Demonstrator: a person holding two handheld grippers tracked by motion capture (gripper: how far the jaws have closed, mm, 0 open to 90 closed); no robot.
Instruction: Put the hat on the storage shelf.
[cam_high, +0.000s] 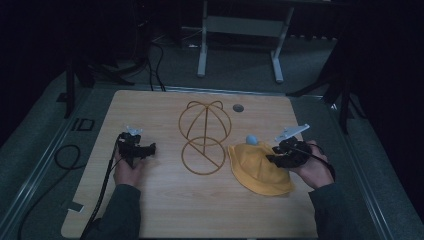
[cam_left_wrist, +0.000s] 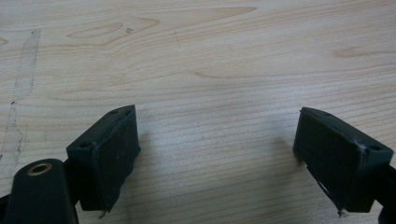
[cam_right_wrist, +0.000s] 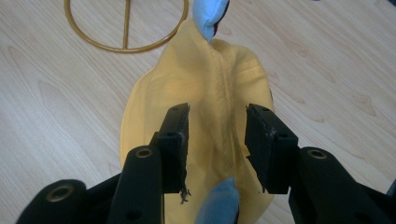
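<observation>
The yellow hat (cam_high: 260, 169) lies flat and crumpled on the wooden table (cam_high: 165, 210), lower right of centre in the high view, with a small blue tip (cam_high: 251, 139) at its upper edge and the gold wire stand (cam_high: 205, 137) just to its left, its round base ring near the hat's rim; whether the two touch I cannot tell. In the right gripper view the hat (cam_right_wrist: 210, 93) fills the middle of the frame, a raised fold of cloth running up between the jaws toward the blue tip (cam_right_wrist: 208, 16) at the top, and a second bit of blue (cam_right_wrist: 219, 203) shows at the bottom edge. The right gripper (cam_right_wrist: 217, 140) has its jaws partly open on either side of that fold, near the cloth but not visibly pinching it, so I judge the grasp is being set up, not made. The left gripper (cam_high: 137, 147) sits well apart in the left of the high view, and its own view shows its jaws spread wide (cam_left_wrist: 217, 154) over bare wood, holding nothing. As a judgement, the work looks barely begun: the hat is not yet lifted and the stand is bare, so closing on the fold, raising the hat and setting it over the wire dome all seem to remain
</observation>
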